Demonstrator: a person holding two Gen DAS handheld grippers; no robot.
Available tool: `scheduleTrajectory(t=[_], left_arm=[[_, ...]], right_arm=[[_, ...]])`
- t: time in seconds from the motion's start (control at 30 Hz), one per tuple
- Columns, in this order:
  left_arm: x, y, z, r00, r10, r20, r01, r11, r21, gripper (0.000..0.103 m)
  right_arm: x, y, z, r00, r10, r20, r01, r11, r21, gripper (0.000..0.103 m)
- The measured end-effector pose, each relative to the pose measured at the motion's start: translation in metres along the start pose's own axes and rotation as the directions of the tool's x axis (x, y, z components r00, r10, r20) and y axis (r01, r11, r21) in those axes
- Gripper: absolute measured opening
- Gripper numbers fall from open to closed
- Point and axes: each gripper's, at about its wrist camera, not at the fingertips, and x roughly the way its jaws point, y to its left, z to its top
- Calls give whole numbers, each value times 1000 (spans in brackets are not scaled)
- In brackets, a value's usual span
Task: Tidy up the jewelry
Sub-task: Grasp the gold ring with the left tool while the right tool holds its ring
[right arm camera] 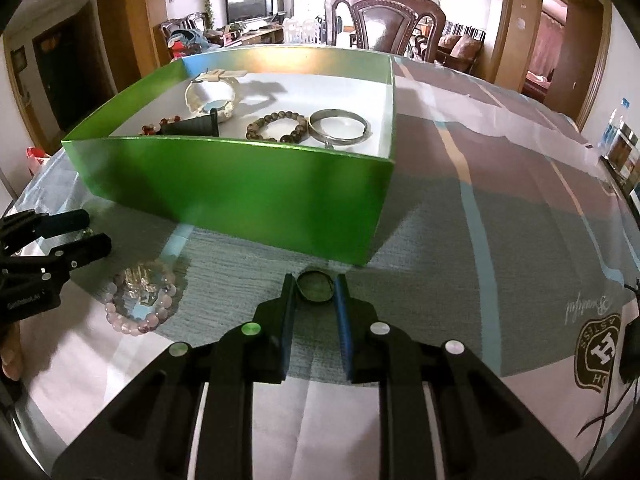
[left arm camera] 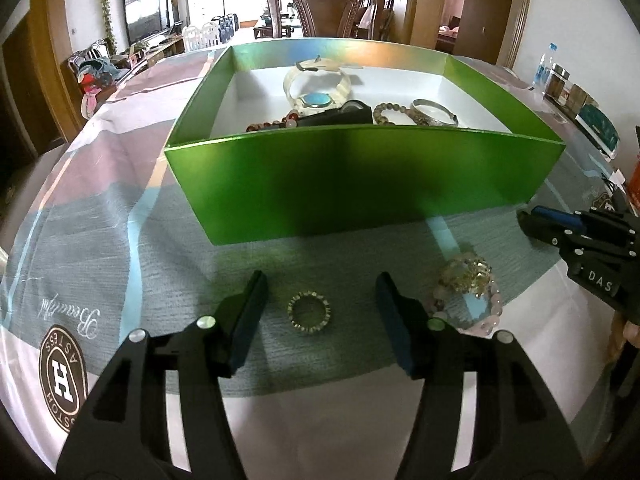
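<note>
A green box stands on the tablecloth and holds a white watch, bead bracelets and a silver bangle. My left gripper is open, its jaws either side of a small beaded ring on the cloth. A pink bead bracelet with gold charms lies just right of it. In the right wrist view my right gripper is shut on a dark ring, in front of the box. The pink bracelet lies to its left.
A patterned tablecloth covers the table. A wooden chair stands behind the box. Bottles and small boxes sit at the far right table edge. A black cable lies at the right.
</note>
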Motion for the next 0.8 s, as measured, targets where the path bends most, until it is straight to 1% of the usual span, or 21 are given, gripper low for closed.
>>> scheduleTrajectory(t=[0.03, 0.07, 0.13, 0.2, 0.3, 0.37, 0.5, 0.57, 0.6, 0.63, 0.7, 0.8], left_arm=[[-1, 1, 0, 1000, 4, 2, -4, 1000, -10, 49], [-1, 3, 1, 1000, 10, 4, -10, 1000, -17, 37], [-2, 7, 2, 1000, 22, 5, -21, 999, -34, 19], [-3, 12, 2, 1000, 2, 2, -2, 999, -46, 19], [-6, 12, 1, 1000, 8, 5, -8, 999, -46, 18], [-14, 12, -1, 1000, 11, 27, -9, 999, -51, 18], [-49, 7, -7, 993, 30, 113, -24, 999, -49, 18], [-76, 2, -11, 985, 29, 169, -22, 999, -46, 18], [-94, -2, -15, 977, 39, 212, -31, 999, -39, 18], [-106, -5, -17, 970, 41, 239, -34, 999, -33, 18], [-135, -11, -26, 954, 33, 299, -25, 999, -29, 18], [-162, -19, -38, 935, 30, 353, -24, 999, -22, 18]], right_arm=[[0, -1, 0, 1000, 3, 0, -3, 1000, 2, 19], [0, -2, -1, 1000, 7, 1, -7, 1000, 6, 19], [-1, -3, -2, 1000, 18, 1, -18, 1000, 13, 19], [-2, -3, -2, 1000, 30, 4, -30, 999, 23, 19], [-9, -4, -1, 999, 39, 20, -39, 999, 29, 19], [-19, -4, 0, 998, 49, 43, -50, 998, 33, 19], [-52, -3, -2, 990, 77, 115, -81, 996, 38, 19], [-73, 0, -6, 981, 99, 166, -105, 994, 33, 19], [-87, 3, -10, 975, 106, 197, -114, 993, 29, 19], [-101, 5, -14, 966, 113, 231, -122, 992, 22, 19], [-125, 11, -22, 951, 115, 287, -122, 992, 8, 19], [-152, 18, -35, 933, 115, 342, -119, 993, -9, 19]])
